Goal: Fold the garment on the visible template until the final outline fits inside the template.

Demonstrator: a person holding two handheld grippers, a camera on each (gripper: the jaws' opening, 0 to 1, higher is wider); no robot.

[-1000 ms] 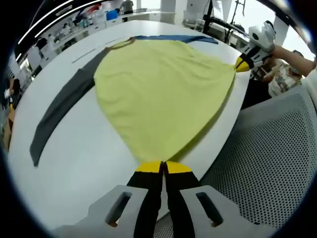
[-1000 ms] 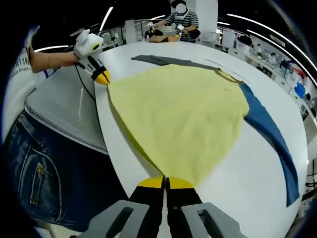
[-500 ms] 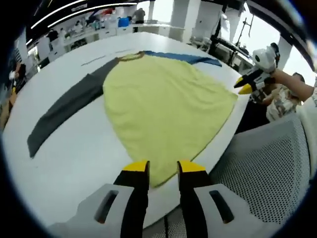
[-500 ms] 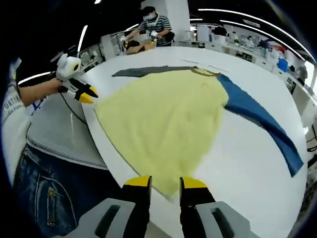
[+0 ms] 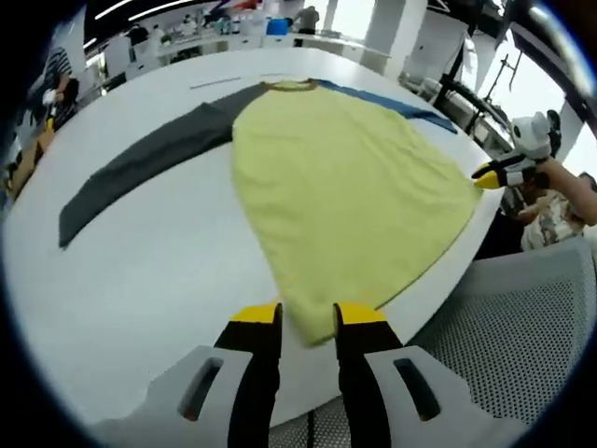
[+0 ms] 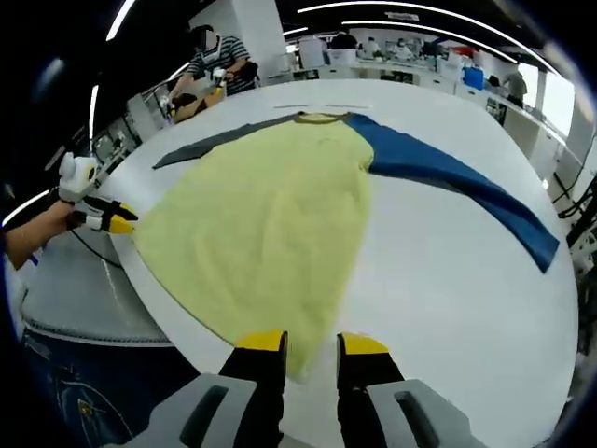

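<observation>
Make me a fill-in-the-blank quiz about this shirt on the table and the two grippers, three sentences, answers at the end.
1. The body of the shirt is ____ in colour.
2. The shirt's two sleeves differ: one sleeve is dark grey and the other sleeve is ____.
3. The left gripper and the right gripper both have their jaws ____, with the shirt's hem lying between them on the white table.

Missing words: yellow; blue; open

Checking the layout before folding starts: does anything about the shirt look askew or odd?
The yellow shirt lies flat on the white table, but its hem reaches the near edge and its sleeves differ: one grey sleeve, one blue sleeve.
</observation>
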